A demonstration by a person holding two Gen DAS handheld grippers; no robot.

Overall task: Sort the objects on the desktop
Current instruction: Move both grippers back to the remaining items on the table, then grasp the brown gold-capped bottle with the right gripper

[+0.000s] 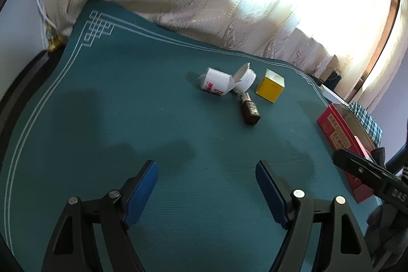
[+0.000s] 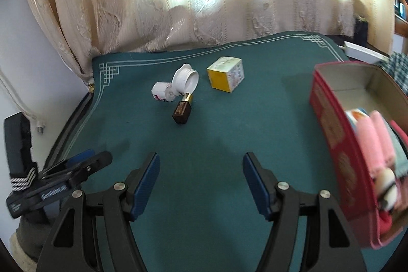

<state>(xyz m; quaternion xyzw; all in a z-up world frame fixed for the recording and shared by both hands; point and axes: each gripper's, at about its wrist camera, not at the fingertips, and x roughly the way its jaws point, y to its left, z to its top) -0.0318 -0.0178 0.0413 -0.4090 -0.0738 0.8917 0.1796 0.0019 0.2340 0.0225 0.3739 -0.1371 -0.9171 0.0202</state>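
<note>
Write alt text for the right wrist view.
Open blue-padded tongs hover, empty, over a green mat. Ahead lie a white jar, a small white box, a dark lipstick tube and a yellow box; a red tin holding pink items stands at right.

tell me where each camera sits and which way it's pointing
Left wrist view: sits on the left gripper, angled down across the green mat toward the curtain; own open blue-padded fingers show, plus the right gripper at the right edge.
Right wrist view: sits on the right gripper, same downward tilt; own open fingers show, the left gripper at lower left, the red box close on the right.
Shared: the mat, white bottle, yellow box, dark lipstick-like tube, red box.
</note>
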